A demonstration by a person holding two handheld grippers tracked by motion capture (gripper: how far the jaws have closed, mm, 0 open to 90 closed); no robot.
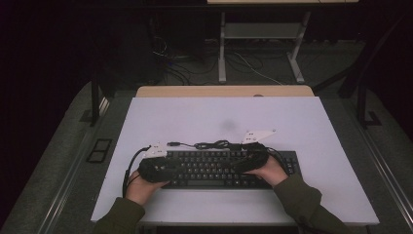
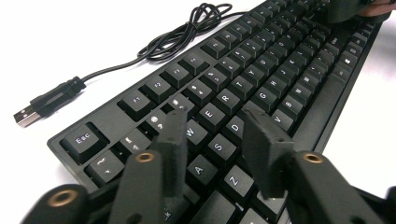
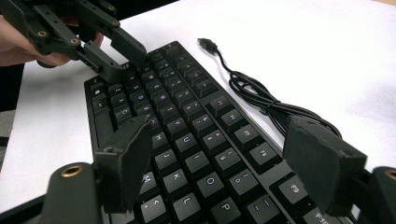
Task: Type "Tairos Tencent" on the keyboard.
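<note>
A black keyboard (image 1: 219, 170) (image 2: 261, 70) (image 3: 187, 121) lies on the white tabletop (image 1: 219, 117) near the front edge. Its black cable (image 1: 212, 144) (image 2: 187, 32) (image 3: 261, 98) is bunched behind it and ends in a loose USB plug (image 2: 28, 114) (image 3: 205, 44). My left gripper (image 1: 170, 168) (image 2: 215, 119) hovers over the keyboard's left end. Its jaws stand apart above the letter keys with nothing between them. The right gripper (image 1: 243, 163) (image 3: 219, 133) is over the right half, jaws spread wide and empty. The left gripper (image 3: 127, 63) also appears at the far end in the right gripper view.
Bare white surface stretches behind the keyboard and to both sides. A wooden table edge (image 1: 224, 91) runs along the back. Beyond it stand the metal legs of another desk (image 1: 222, 48) with cables on the dark floor.
</note>
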